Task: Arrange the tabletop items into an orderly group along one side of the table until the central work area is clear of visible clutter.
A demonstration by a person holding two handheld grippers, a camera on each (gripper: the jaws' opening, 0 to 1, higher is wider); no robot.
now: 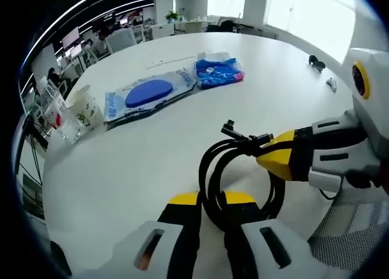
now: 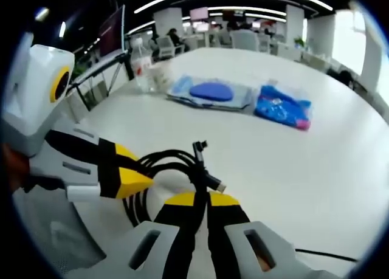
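Here both grippers (image 1: 211,201) (image 2: 201,200) clamp a black cable (image 1: 237,169) over a white office table (image 1: 140,163)

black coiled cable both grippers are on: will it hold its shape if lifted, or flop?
Probably floppy: the black cable sits in loose, uneven loops with no tie visible, so they would likely sag or spread. Its plug end sticks out free and may swing. Looks light; the left gripper and right gripper both pinch it.
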